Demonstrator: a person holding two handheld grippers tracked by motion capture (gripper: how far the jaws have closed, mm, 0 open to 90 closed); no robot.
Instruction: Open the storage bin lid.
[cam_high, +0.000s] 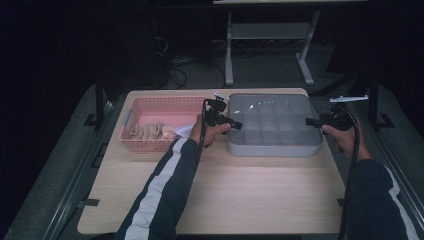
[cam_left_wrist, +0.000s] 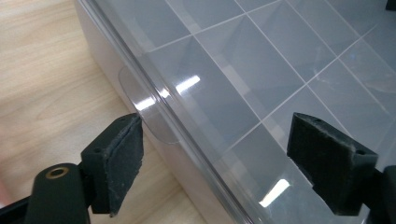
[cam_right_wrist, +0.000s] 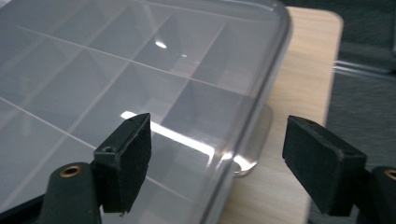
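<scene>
Grey divided box (cam_high: 274, 126) with clear lid (cam_left_wrist: 261, 60) lying closed at the far right of the tabletop (cam_high: 240, 195), long axis running left to right, pink basket (cam_high: 155, 122) just beside its left end. Left gripper (cam_high: 232, 123) at the box's left short edge, right gripper (cam_high: 311, 121) at the right short edge, so one at each end of the long axis and each about equally close to its own side.

In the left gripper view, jaws spread wide and holding nothing, straddling the lid's rim; small clear tab (cam_left_wrist: 149, 109) sticking out from that edge, between the jaws and nearer the left pad (cam_left_wrist: 123, 163). In the right gripper view, jaws likewise wide apart and empty, straddling the opposite rim, with a matching tab (cam_right_wrist: 250, 156) out over the wood between the pads.

Probably set up to lift the lid from both ends at once. Deciding relation: each tab straight ahead between its jaws, not yet touched, calling for a short push forward, then a close on the tab's thin edge.
</scene>
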